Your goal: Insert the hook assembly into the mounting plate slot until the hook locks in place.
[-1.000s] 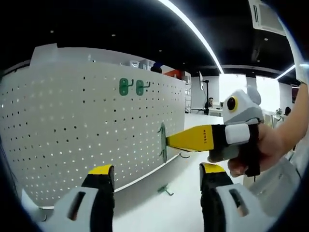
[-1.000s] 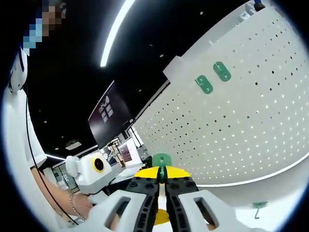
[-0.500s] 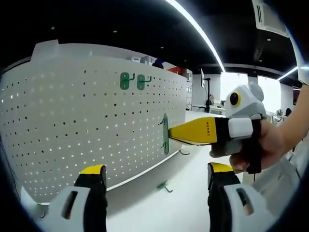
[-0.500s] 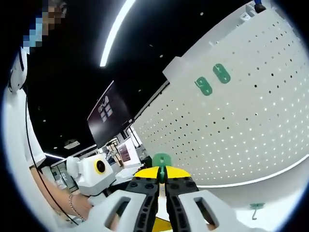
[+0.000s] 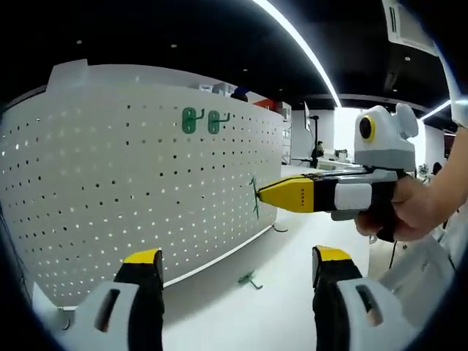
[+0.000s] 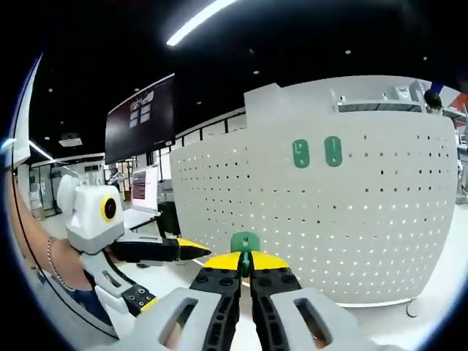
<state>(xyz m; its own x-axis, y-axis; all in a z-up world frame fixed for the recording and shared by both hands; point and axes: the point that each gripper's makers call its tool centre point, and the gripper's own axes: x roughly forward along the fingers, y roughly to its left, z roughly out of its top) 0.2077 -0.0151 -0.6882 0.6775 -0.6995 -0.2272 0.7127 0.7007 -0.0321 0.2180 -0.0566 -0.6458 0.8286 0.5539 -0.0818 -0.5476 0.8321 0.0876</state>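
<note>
A white pegboard (image 5: 110,190) stands upright on the table, with two green hooks (image 5: 202,121) mounted high on it. My right gripper (image 5: 259,196) reaches in from the right of the left gripper view, its yellow jaws shut on a green hook assembly (image 5: 254,197) held close to the board's face. In the right gripper view the same hook assembly (image 6: 245,241) sticks up from my shut right gripper (image 6: 246,262), facing the pegboard (image 6: 365,219) and its mounted hooks (image 6: 316,153). My left gripper (image 5: 239,265) stands open and holds nothing, back from the board.
A spare green hook (image 5: 250,280) lies on the white table (image 5: 278,307) near the board's foot. A thin cable (image 5: 278,229) runs along the base. A dark wall screen (image 6: 139,117) hangs at the left. A hand (image 5: 409,212) holds the right gripper.
The right gripper has rolled about its own axis, so its view now shows the pegboard upright and the held hook appears edge-on from the left. The left gripper has barely moved.
</note>
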